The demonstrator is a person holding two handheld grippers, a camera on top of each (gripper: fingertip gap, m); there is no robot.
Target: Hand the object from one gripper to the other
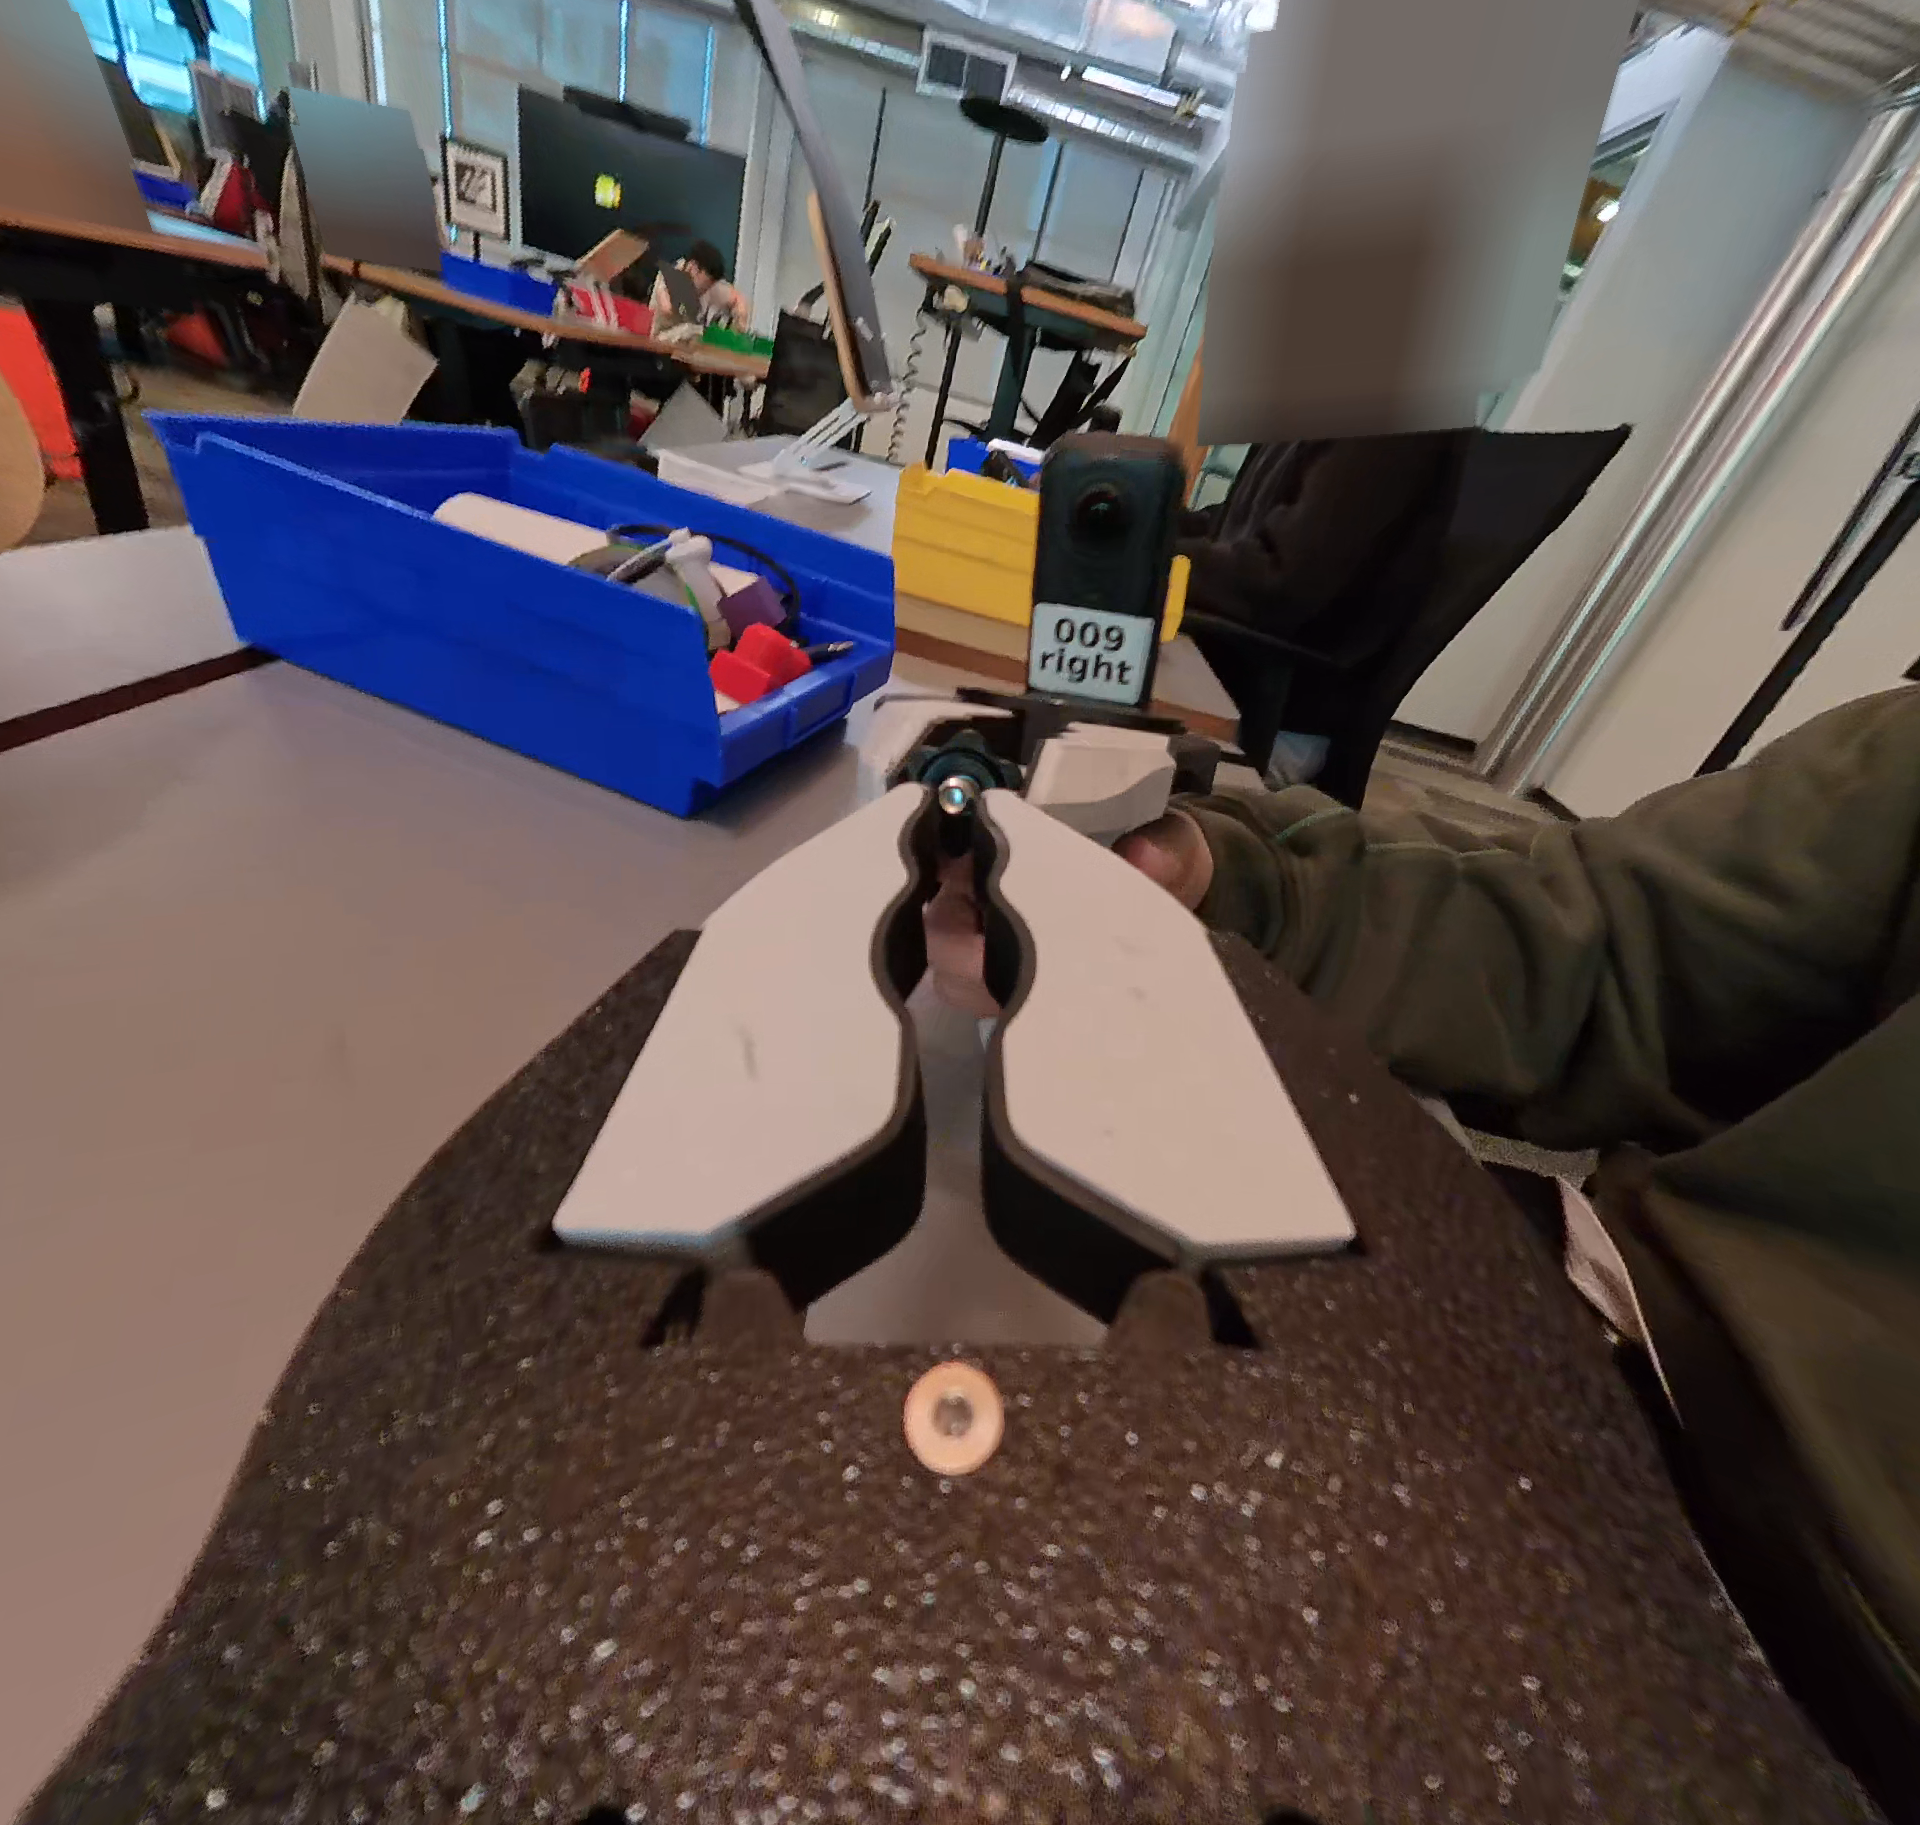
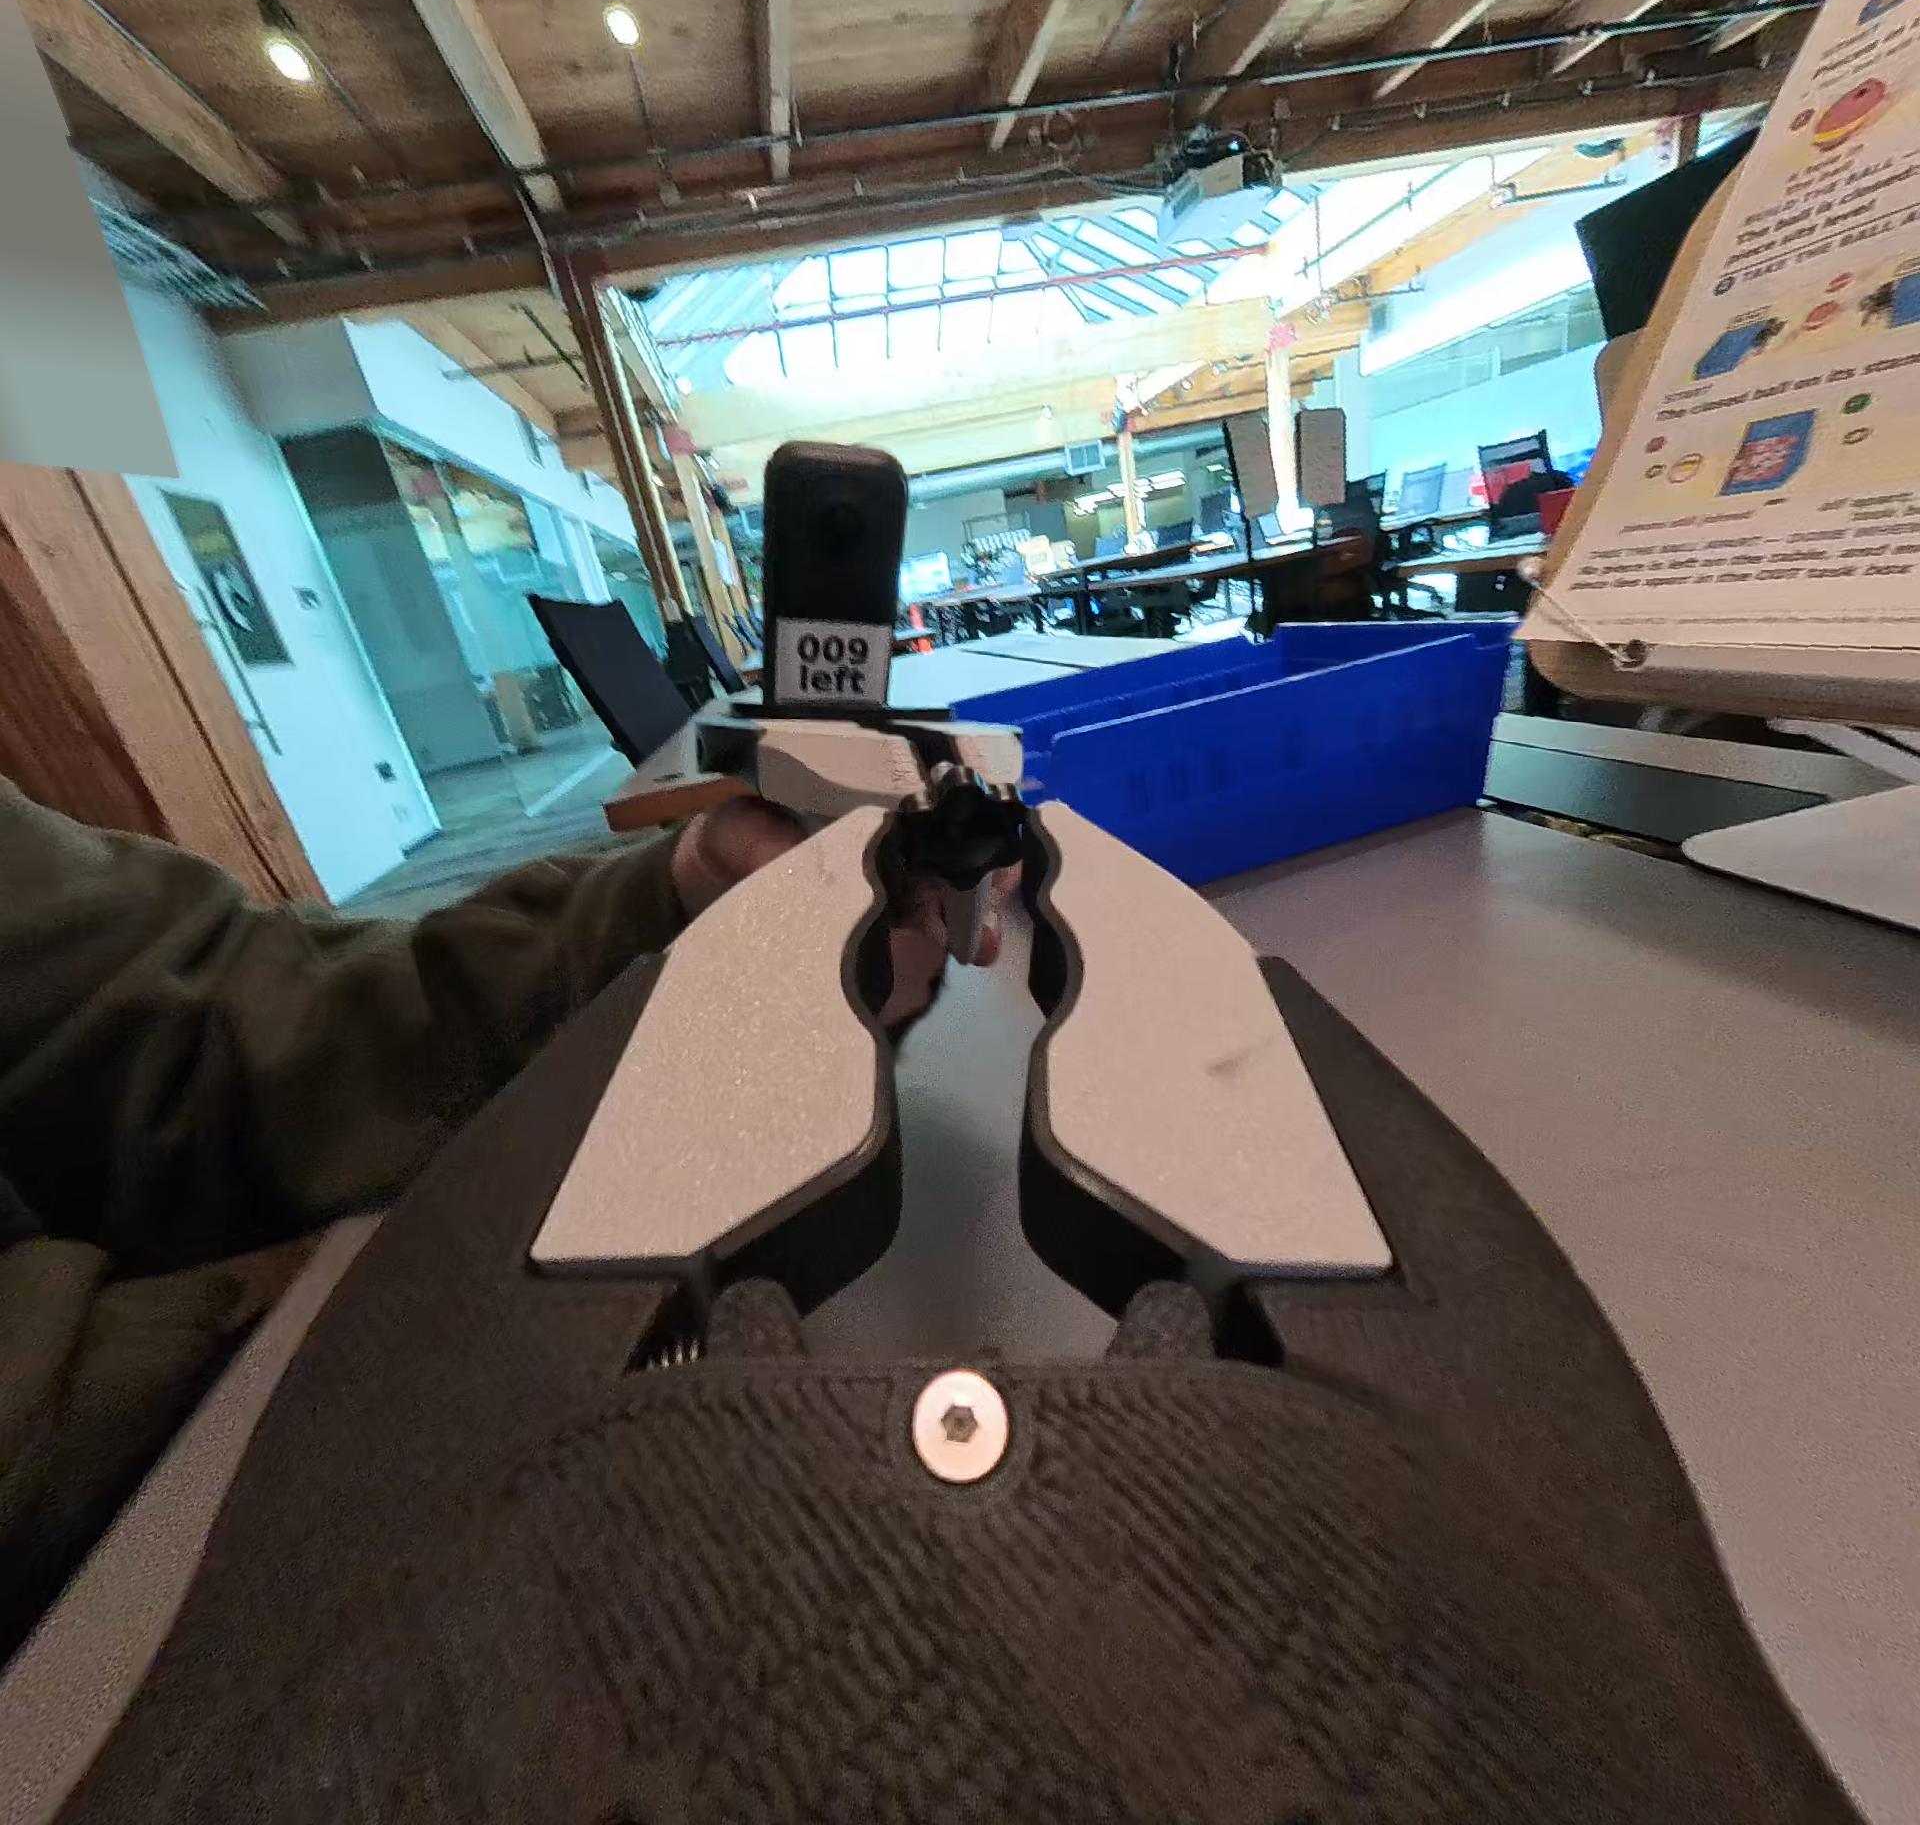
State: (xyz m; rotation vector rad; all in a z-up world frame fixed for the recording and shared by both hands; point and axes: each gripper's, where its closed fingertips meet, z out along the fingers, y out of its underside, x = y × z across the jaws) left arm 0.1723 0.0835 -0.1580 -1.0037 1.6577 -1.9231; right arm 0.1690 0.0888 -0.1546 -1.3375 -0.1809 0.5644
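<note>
Mid-handover above the desk point(image 1: 312, 944): left tongs point(image 1: 954, 809) and right tongs point(image 2: 961, 830) both clench the small black knobbed object point(image 2: 961, 835); release by the giving tongs remains.

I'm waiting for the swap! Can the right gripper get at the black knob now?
Probably yes. The black knob sits right between the right gripper's fingertips with nothing in the way. The left gripper seems to pinch its other end, facing it. Whether the right one already grips is unclear.
</note>
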